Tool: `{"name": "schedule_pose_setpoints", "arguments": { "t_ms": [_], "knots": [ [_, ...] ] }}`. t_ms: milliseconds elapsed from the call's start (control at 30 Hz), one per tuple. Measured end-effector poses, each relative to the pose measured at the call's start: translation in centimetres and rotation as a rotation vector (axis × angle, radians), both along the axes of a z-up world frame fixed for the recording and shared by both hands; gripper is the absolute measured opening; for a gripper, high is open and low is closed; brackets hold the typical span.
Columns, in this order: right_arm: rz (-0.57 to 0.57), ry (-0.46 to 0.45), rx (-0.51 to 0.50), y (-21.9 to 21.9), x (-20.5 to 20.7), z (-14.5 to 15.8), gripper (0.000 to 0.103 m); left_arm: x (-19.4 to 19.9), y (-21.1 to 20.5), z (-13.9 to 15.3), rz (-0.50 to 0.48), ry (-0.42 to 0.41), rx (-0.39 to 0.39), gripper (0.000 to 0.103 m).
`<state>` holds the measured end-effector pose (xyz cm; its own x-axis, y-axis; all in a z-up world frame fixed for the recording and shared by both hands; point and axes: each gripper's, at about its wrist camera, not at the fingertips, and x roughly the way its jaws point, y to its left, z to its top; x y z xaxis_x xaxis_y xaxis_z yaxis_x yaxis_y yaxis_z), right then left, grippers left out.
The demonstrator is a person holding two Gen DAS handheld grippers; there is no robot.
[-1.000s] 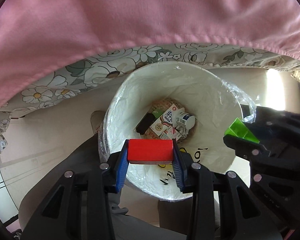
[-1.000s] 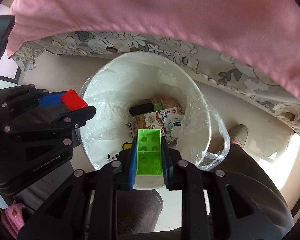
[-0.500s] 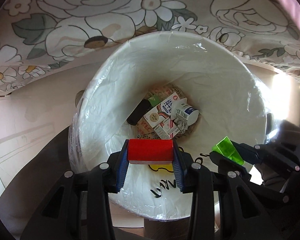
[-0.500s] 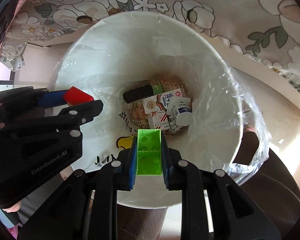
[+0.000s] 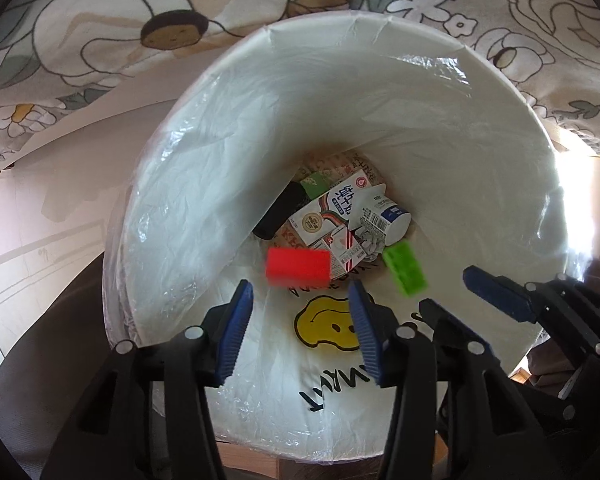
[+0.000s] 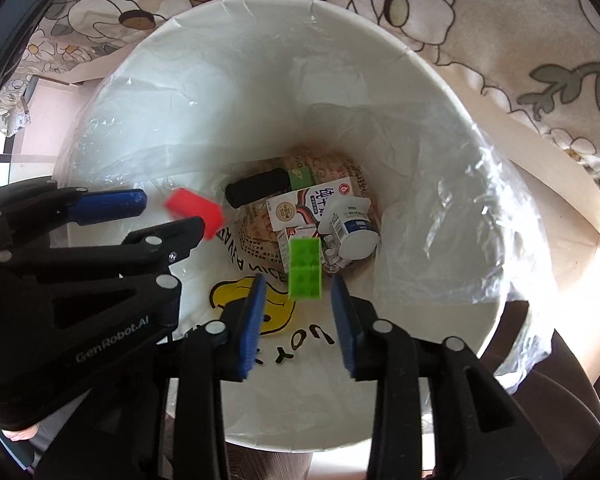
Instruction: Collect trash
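Observation:
Both grippers hang over a white bin (image 5: 380,40) (image 6: 380,40) lined with clear plastic. My left gripper (image 5: 300,300) is opening, and the red block (image 5: 298,267) is blurred and free just beyond its blue pads, falling into the bin. My right gripper (image 6: 298,296) is opening too, and the green studded block (image 6: 305,268) drops clear of its pads. In the left wrist view the green block (image 5: 405,267) shows at the right, with the right gripper (image 5: 452,292) beside it. In the right wrist view the red block (image 6: 194,212) falls off the left gripper (image 6: 168,212).
The bin's bottom holds a milk carton (image 5: 332,208) (image 6: 312,206), a white bottle (image 5: 380,216) (image 6: 350,226), a black cylinder (image 5: 280,212) (image 6: 256,192) and crumpled paper. A flowered cloth (image 5: 140,20) (image 6: 500,20) lies behind the bin. A person's dark trousers (image 5: 40,340) are below.
Both grippers have sunk closer to the bin's mouth. Each let go of its block: the red block left the left jaws, the green block left the right jaws, and both fall.

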<state>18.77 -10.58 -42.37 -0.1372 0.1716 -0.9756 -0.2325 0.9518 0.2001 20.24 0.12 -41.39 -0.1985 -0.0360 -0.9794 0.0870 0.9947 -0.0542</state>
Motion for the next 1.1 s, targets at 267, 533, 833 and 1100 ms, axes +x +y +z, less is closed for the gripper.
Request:
{"name": "schedule_pose_setpoints", "arguments": {
  "t_ms": [267,533,833,1100],
  "knots": [
    [0.012,-0.014,-0.004,0.1,-0.2,0.8,0.046,0.2,0.2,0.7,-0.002,-0.011,-0.004,0.056],
    [0.017,-0.058,-0.008,0.0,-0.6,3.1,0.046,-0.1,0.8,3.6,-0.013,-0.075,0.016,0.056],
    [0.045,-0.181,-0.017,-0.8,-1.7,9.0,0.045,-1.1,1.4,10.0,-0.027,-0.228,0.017,0.056],
    [0.063,-0.352,-0.018,-1.8,-3.3,16.7,0.055,-3.4,1.0,17.2,-0.089,-0.404,0.022,0.056]
  ]
}}
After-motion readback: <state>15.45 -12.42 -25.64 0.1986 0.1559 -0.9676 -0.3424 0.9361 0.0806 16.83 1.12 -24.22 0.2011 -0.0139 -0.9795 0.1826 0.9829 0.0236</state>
